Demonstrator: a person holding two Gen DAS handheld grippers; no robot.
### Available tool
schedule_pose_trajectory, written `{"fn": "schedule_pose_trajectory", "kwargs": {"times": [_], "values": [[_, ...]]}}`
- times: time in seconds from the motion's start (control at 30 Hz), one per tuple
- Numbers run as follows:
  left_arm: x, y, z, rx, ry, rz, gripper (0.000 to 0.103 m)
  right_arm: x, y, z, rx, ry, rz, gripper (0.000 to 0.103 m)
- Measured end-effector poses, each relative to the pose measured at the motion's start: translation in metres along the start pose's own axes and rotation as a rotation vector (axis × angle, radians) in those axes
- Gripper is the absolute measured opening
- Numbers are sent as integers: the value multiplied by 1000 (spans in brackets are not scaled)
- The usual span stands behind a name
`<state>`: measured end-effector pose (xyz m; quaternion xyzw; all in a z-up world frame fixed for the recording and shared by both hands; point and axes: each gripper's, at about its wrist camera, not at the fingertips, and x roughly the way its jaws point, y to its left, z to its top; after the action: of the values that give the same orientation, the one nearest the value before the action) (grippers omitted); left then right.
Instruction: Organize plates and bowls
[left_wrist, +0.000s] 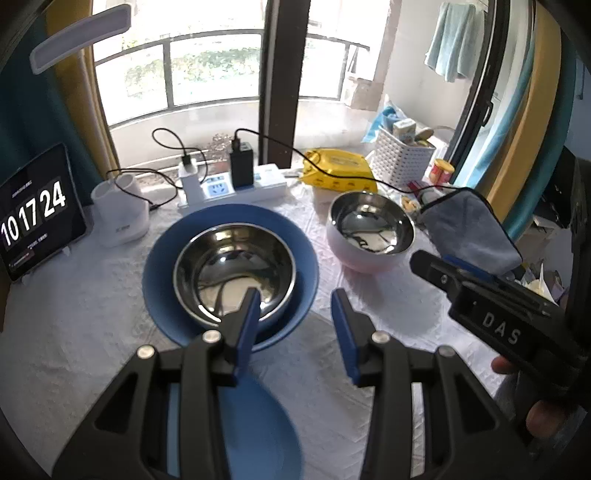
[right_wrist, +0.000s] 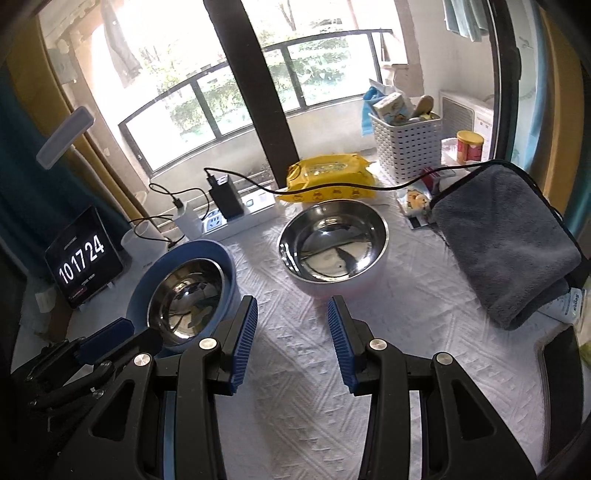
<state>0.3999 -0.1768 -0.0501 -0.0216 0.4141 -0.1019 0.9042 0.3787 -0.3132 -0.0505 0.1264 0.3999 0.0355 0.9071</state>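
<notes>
A wide blue plate (left_wrist: 159, 266) lies mid-table with a steel-lined bowl (left_wrist: 236, 266) standing in it. To its right stands a pale pink bowl (left_wrist: 369, 229) with a steel inside. My left gripper (left_wrist: 297, 317) hovers open over the plate's near right rim, with nothing between its blue pads. A blurred blue round shape (left_wrist: 258, 424), seemingly another plate, shows beneath it. In the right wrist view my right gripper (right_wrist: 293, 310) is open and empty above the cloth, just in front of the pink bowl (right_wrist: 332, 243). The blue plate and its bowl (right_wrist: 184, 295) sit to the left, behind the left gripper (right_wrist: 110, 338).
A white textured cloth (right_wrist: 406, 332) covers the table. Along the back stand a tablet clock (left_wrist: 33, 218), a white holder (left_wrist: 118, 218), a power strip (left_wrist: 236, 184) with cables, a yellow wipes pack (left_wrist: 336, 170) and a white basket (left_wrist: 402, 155). A folded grey towel (right_wrist: 506, 240) lies right.
</notes>
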Motion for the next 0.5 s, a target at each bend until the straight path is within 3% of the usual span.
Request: {"fn": "schedule_pose_trajectory", "kwargs": {"times": [0.5], "values": [[31,-27,23,58,7,-47,41,15,-46,11,48,-1,-24,42]]}}
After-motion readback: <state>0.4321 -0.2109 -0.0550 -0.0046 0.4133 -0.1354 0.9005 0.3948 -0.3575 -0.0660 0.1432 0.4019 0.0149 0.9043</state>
